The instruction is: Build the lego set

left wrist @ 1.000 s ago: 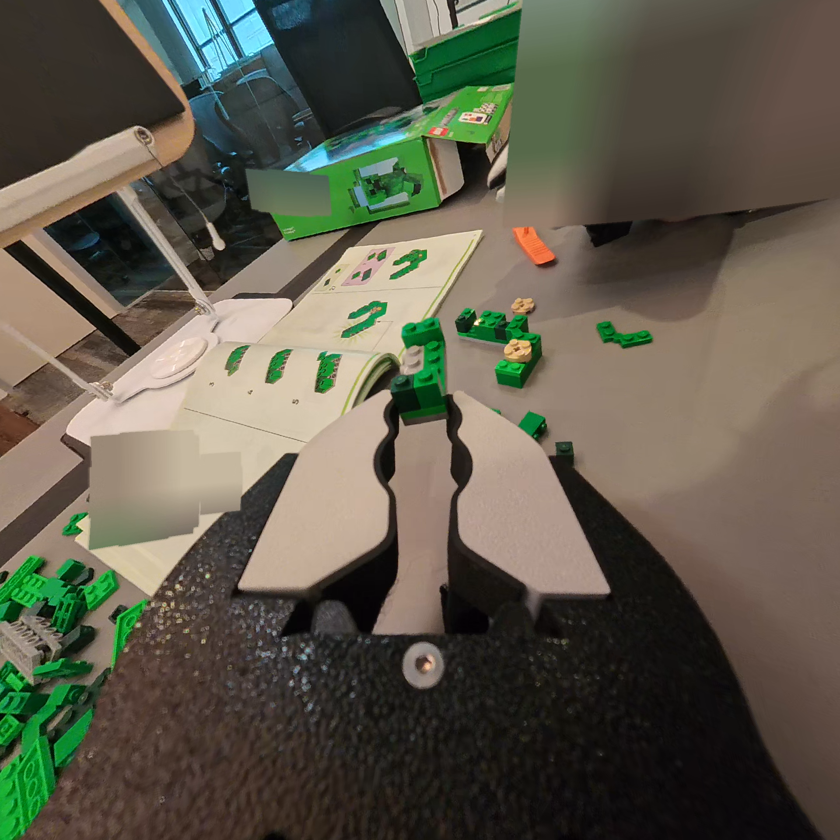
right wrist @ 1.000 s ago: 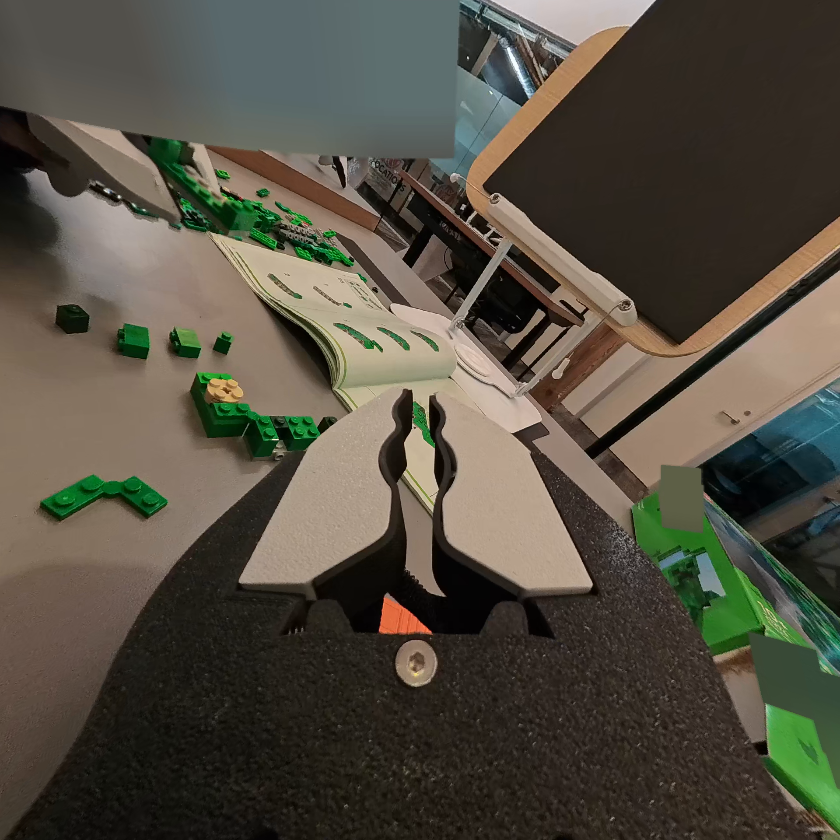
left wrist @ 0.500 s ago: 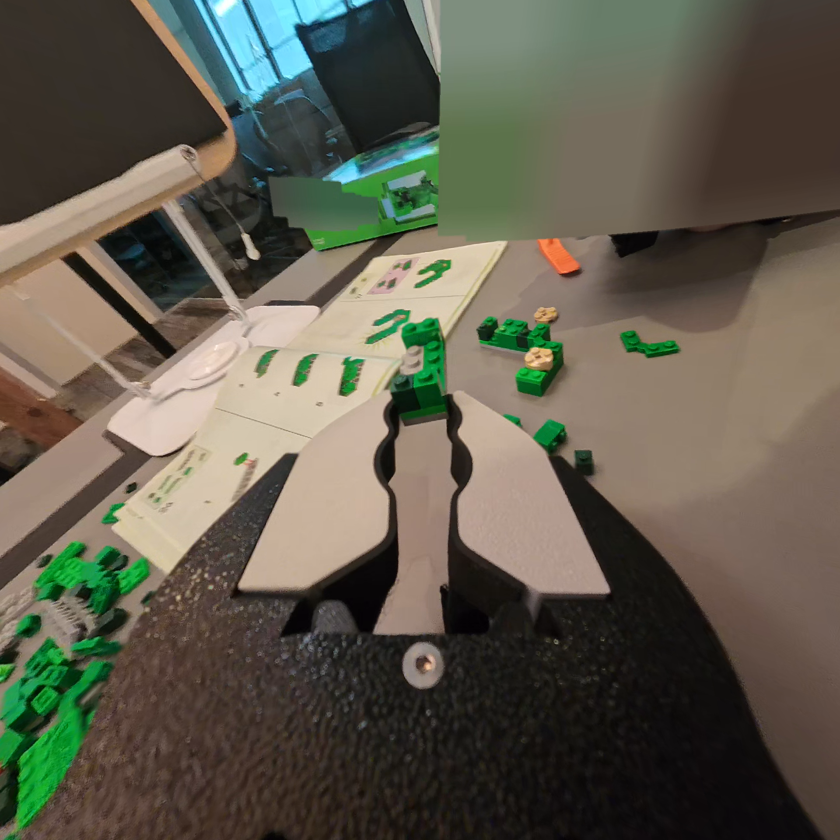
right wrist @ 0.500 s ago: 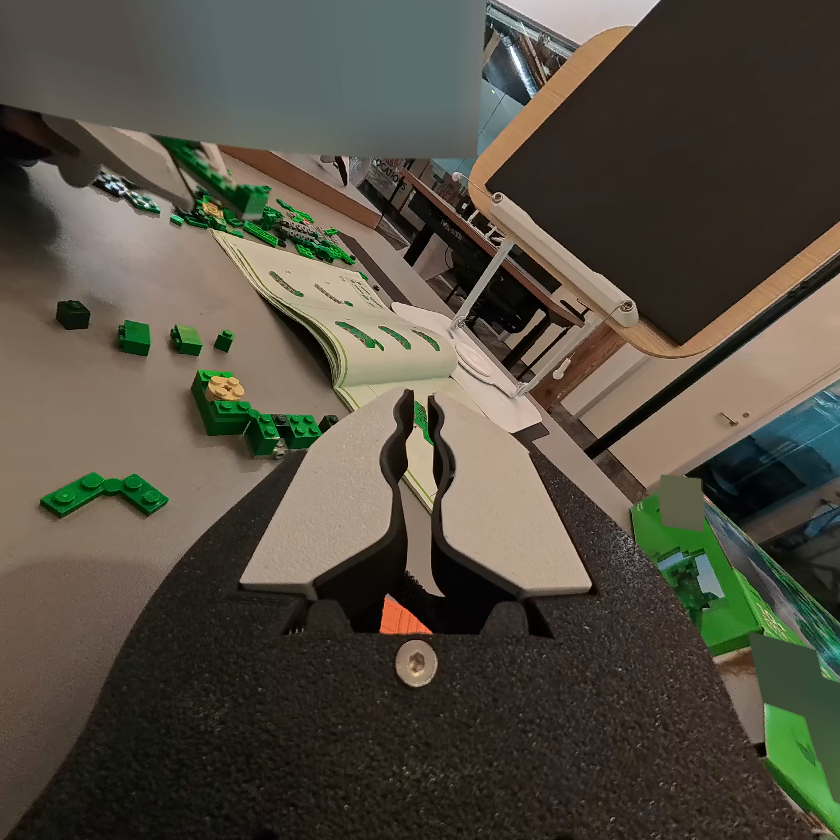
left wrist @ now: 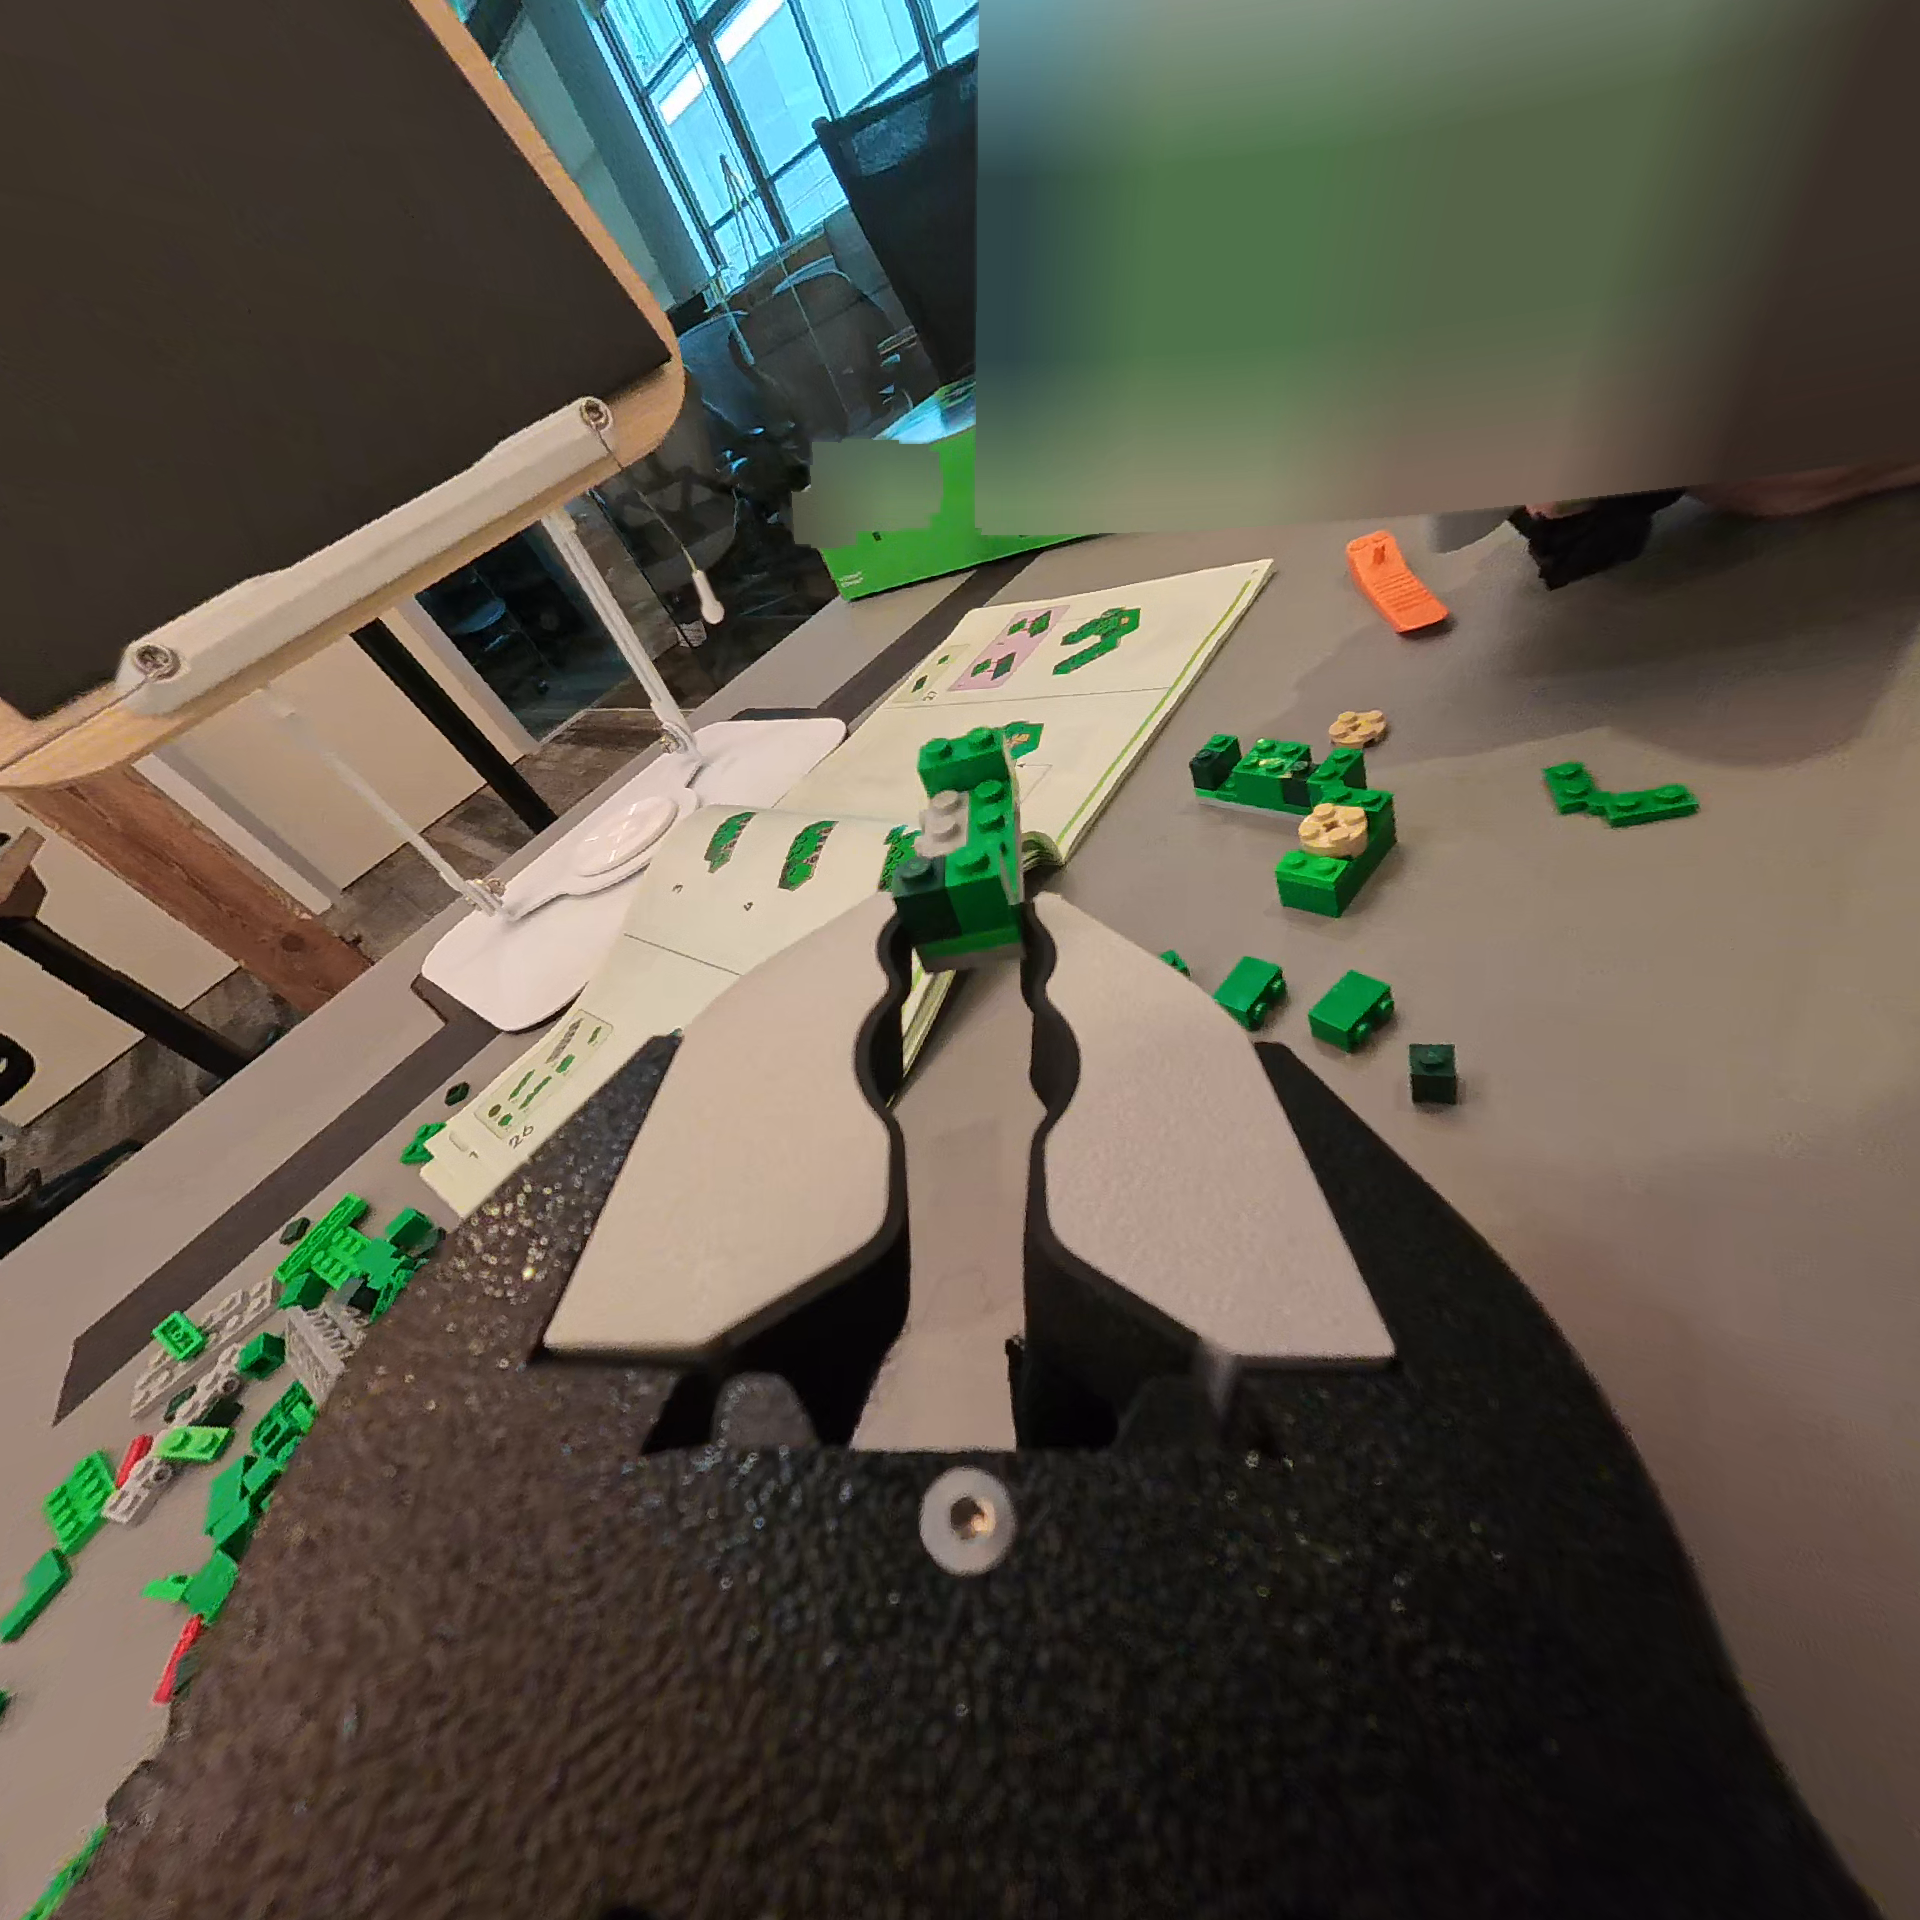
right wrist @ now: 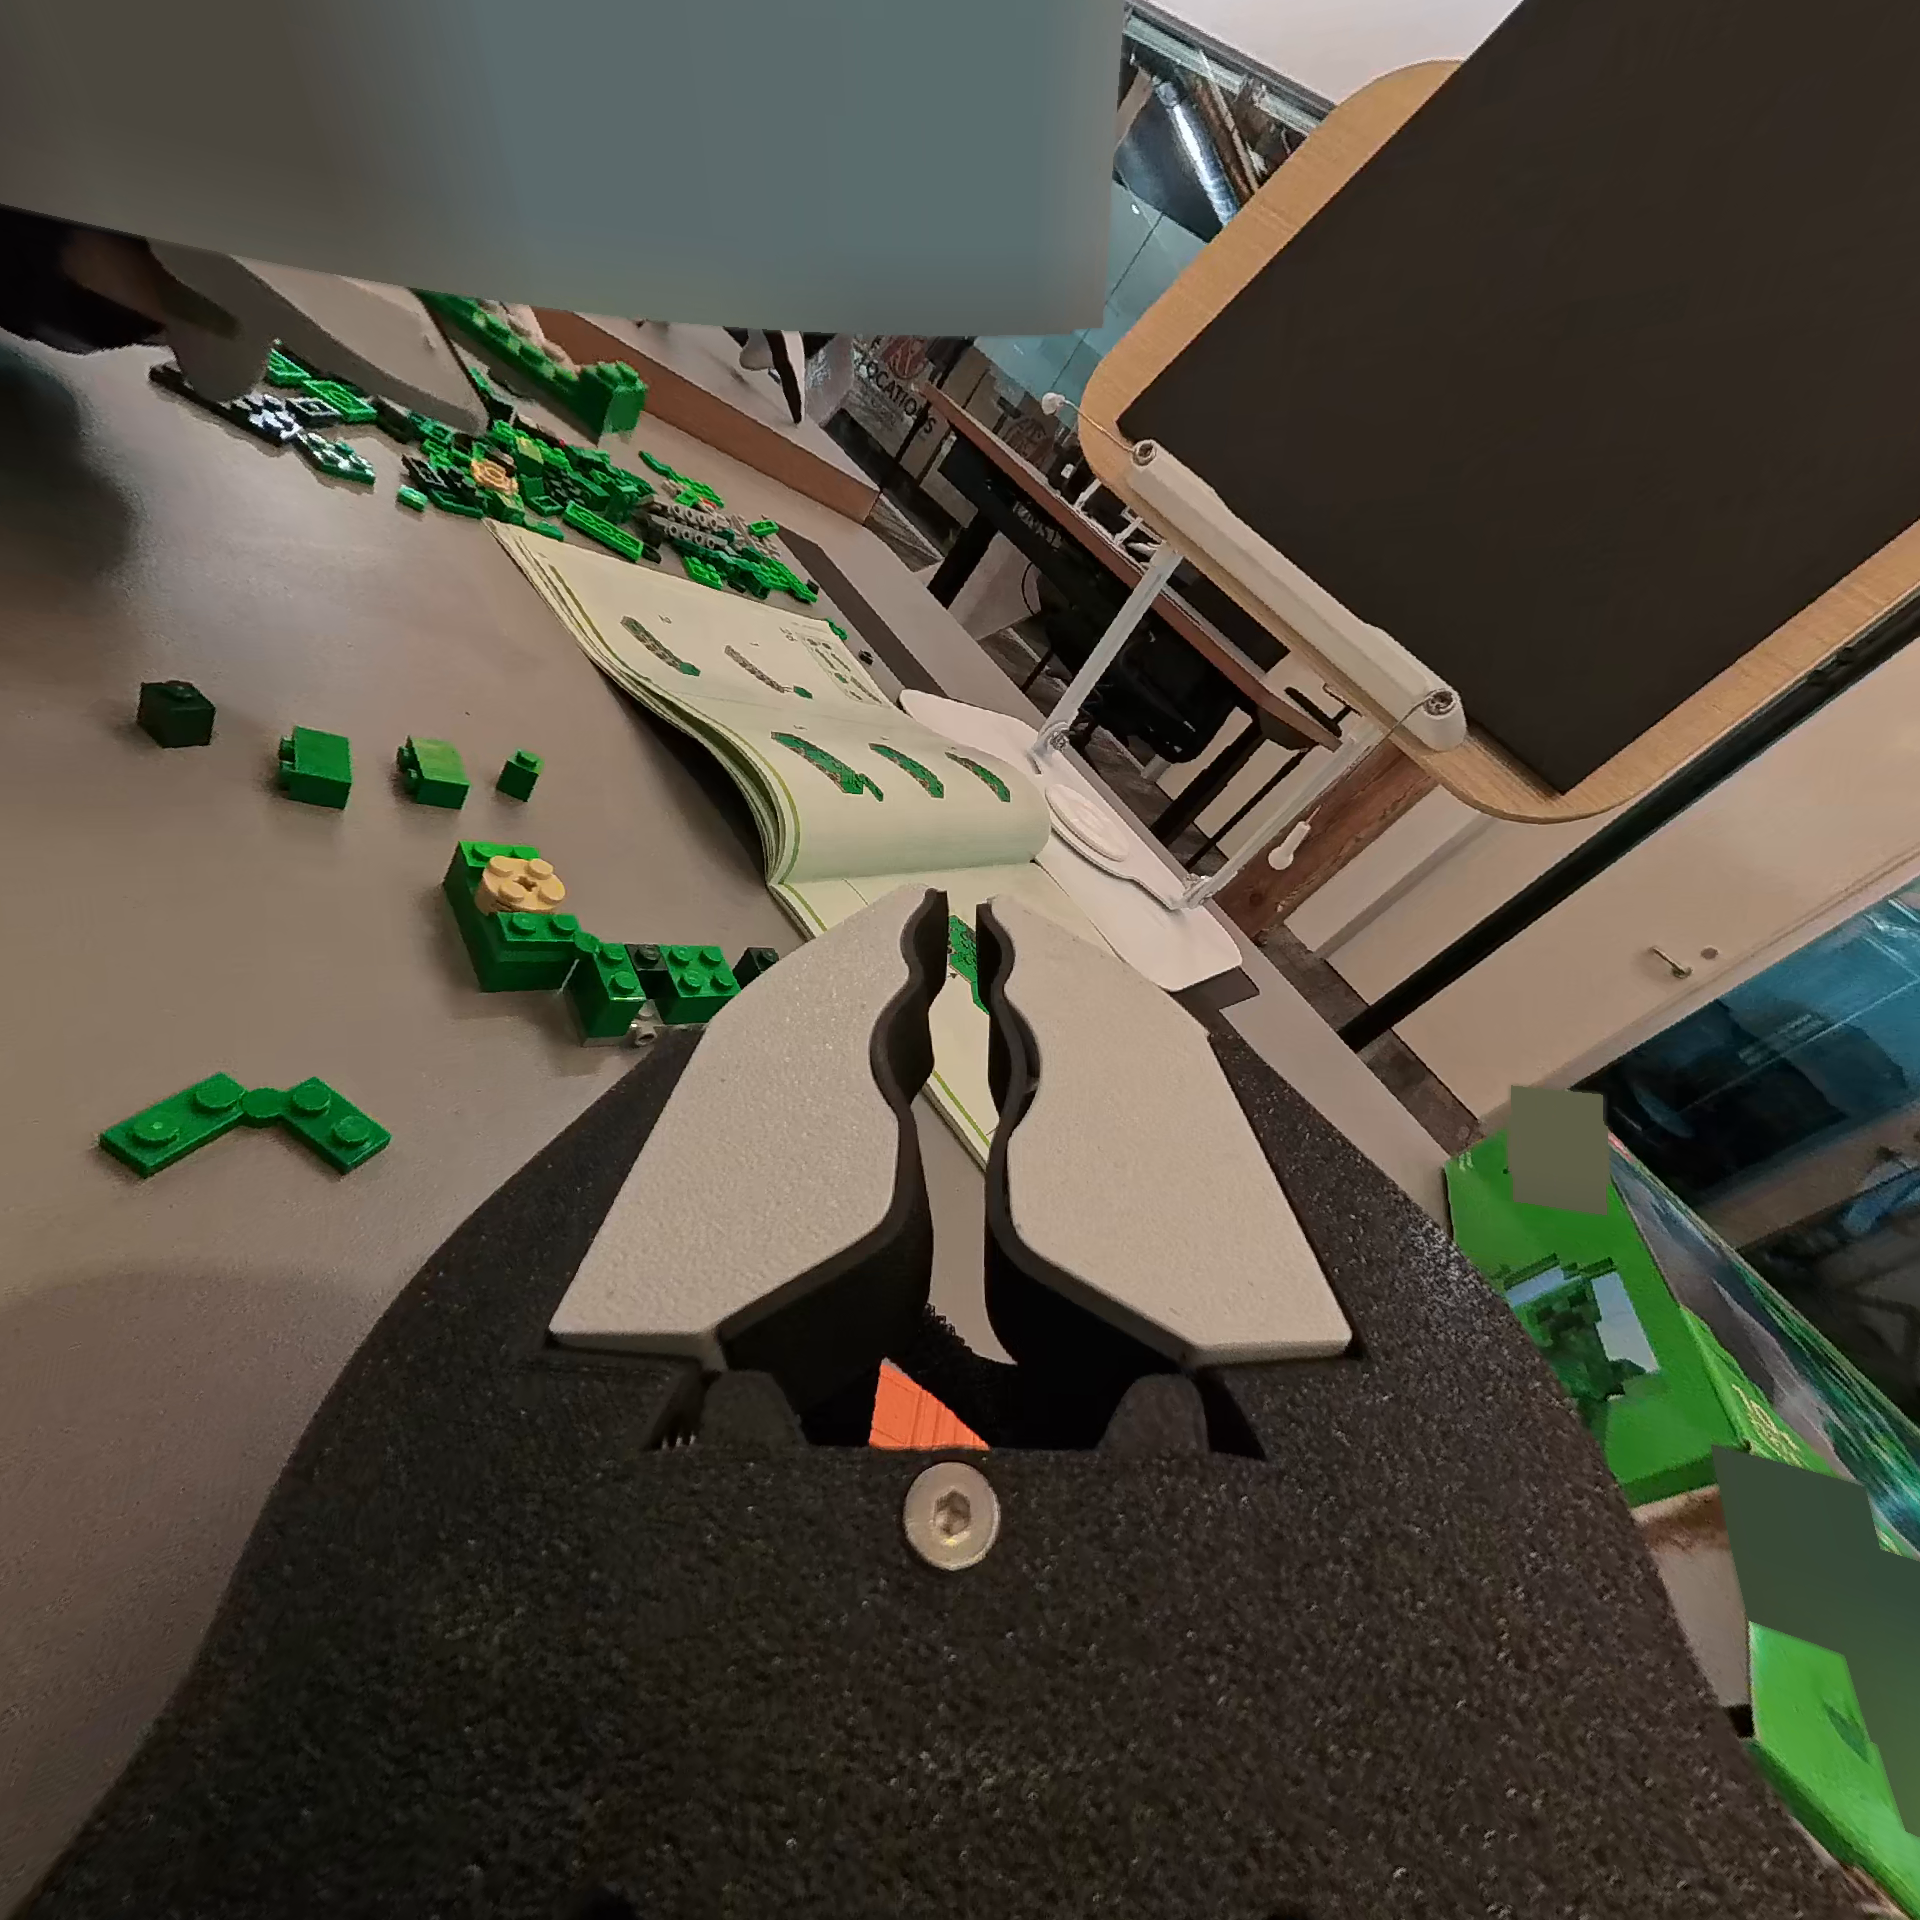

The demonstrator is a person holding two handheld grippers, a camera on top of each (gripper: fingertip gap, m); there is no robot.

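Note:
My left gripper (left wrist: 961, 920) is shut on a small green brick assembly (left wrist: 966, 831) with a grey stud, held above the open instruction booklet (left wrist: 1049, 707). It also shows far off in the right wrist view (right wrist: 582, 390). My right gripper (right wrist: 961, 914) is shut and empty, low over the booklet's (right wrist: 831, 790) near page. A green build with a tan round piece (right wrist: 540, 935) lies left of it on the grey table (right wrist: 260, 914), also in the left wrist view (left wrist: 1320, 831). An angled green plate (right wrist: 244, 1122) lies nearer.
Loose green bricks (right wrist: 312, 764) lie in a row on the table. A pile of green and grey pieces (left wrist: 229, 1382) lies at the left. An orange brick separator (left wrist: 1392, 597), a white lamp base (left wrist: 634, 862), a tilted dark board (right wrist: 1558, 364) and green boxes (right wrist: 1621, 1351) stand around. The tips of one gripper are about 15 cm away from the tips of the other. The angled green plate (right wrist: 244, 1122) lies around 11 cm away from my right fingertips. My left wrist view (left wrist: 1619, 788) looks at it from another angle.
My left gripper has pulled back and swung left with its assembly; more of the piece pile shows in both views. My right gripper has hardly moved.

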